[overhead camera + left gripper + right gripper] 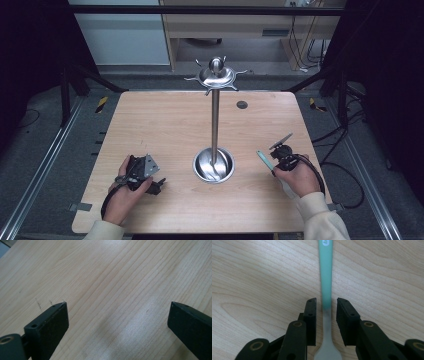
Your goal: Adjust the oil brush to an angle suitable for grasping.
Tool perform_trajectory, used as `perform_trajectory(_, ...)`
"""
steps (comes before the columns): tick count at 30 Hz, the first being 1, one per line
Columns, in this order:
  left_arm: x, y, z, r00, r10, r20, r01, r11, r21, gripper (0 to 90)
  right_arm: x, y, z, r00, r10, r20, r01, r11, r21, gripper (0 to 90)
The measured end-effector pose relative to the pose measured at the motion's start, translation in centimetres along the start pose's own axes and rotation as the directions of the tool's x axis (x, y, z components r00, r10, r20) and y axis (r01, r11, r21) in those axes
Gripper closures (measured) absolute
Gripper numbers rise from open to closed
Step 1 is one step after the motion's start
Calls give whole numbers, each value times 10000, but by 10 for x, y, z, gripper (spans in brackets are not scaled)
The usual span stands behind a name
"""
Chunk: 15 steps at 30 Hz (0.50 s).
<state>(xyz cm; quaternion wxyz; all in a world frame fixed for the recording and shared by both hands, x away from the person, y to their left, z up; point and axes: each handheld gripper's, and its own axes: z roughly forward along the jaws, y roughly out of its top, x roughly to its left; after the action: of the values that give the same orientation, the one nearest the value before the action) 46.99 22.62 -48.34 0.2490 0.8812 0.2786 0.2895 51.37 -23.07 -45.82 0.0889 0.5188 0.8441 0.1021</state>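
A utensil with a teal handle [326,270] and a pale grey neck lies on the wooden table [262,277]. My right gripper [325,300] straddles its neck, open, with a narrow gap on each side of the handle. In the high view the teal handle [263,158] pokes out toward the left from the right gripper [280,152], near the table's right edge. My left gripper [118,305] is open wide over bare wood with nothing between its fingers. In the high view the left gripper [147,174] rests low at the front left, held in a hand.
A tall metal stand [215,120] rises from a round steel base [214,165] at the table's middle, with a ring of hooks [216,76] at its top. A small dark disc [242,104] sits at the back right. Cables trail off the right edge.
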Motion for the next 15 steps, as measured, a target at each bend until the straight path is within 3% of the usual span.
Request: perform_trajectory(15, 0, 0, 0, 10000, 8, 5, -8, 10000, -5, 31, -3, 0, 6, 9998, 120, -145, -115, 9994, 331, 784)
